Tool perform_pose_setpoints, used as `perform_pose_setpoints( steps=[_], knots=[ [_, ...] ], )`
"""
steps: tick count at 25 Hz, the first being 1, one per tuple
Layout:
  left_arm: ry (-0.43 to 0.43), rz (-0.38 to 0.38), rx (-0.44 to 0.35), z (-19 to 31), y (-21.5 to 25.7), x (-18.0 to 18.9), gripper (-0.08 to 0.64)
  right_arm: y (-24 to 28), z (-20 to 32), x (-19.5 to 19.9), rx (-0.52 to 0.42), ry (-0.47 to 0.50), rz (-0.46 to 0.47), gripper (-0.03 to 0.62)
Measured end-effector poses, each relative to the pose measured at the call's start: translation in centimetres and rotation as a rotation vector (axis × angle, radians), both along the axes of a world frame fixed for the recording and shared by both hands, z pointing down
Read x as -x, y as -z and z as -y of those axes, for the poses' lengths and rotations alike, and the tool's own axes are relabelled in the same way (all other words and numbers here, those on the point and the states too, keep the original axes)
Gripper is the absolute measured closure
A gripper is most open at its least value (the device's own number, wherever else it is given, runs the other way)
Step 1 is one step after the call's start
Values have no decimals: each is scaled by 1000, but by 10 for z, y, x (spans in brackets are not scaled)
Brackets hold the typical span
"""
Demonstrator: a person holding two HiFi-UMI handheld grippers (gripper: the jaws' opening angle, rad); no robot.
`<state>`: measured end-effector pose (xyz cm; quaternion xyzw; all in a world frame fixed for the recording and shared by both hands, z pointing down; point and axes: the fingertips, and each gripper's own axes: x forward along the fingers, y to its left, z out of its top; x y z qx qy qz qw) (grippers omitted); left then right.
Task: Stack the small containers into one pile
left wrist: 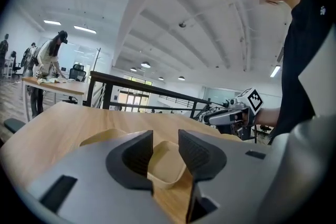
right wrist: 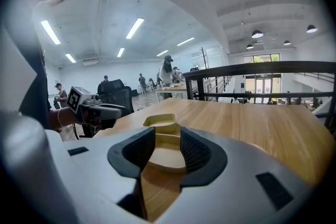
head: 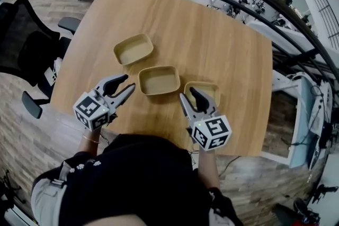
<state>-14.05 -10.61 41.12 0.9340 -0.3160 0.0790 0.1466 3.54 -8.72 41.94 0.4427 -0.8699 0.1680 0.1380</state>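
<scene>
The surface [head: 212,50] is smooth, matt pale wood. The small containers [head: 159,80] look like matt beige moulded fibre, perhaps plastic. The fingers [left wrist: 197,152] are smooth grey plastic with black ribbed faces.

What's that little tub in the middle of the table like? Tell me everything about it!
The middle tub is a shallow tan tray, rectangular with rounded corners and a raised rim. It looks like moulded paper or plastic. It is open on top, empty, and sits upright on the wooden table, between the far tub and the right tub. The left gripper has its jaws open close to its left end, not squeezing it.
</scene>
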Motion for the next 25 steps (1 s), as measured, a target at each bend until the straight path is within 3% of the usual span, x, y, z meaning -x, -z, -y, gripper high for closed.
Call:
perform_pose_setpoints(
  steps=[8,15,25],
  knots=[
    [-17,77,50,11,-44,-4,414,-37,7,3,107,12,-85,430],
    [-18,72,115,24,-69,-9,413,-60,15,9,180,38,-83,428],
    [-25,100,190,35,-98,-18,413,-94,23,6,282,-8,-67,428]
  ],
)
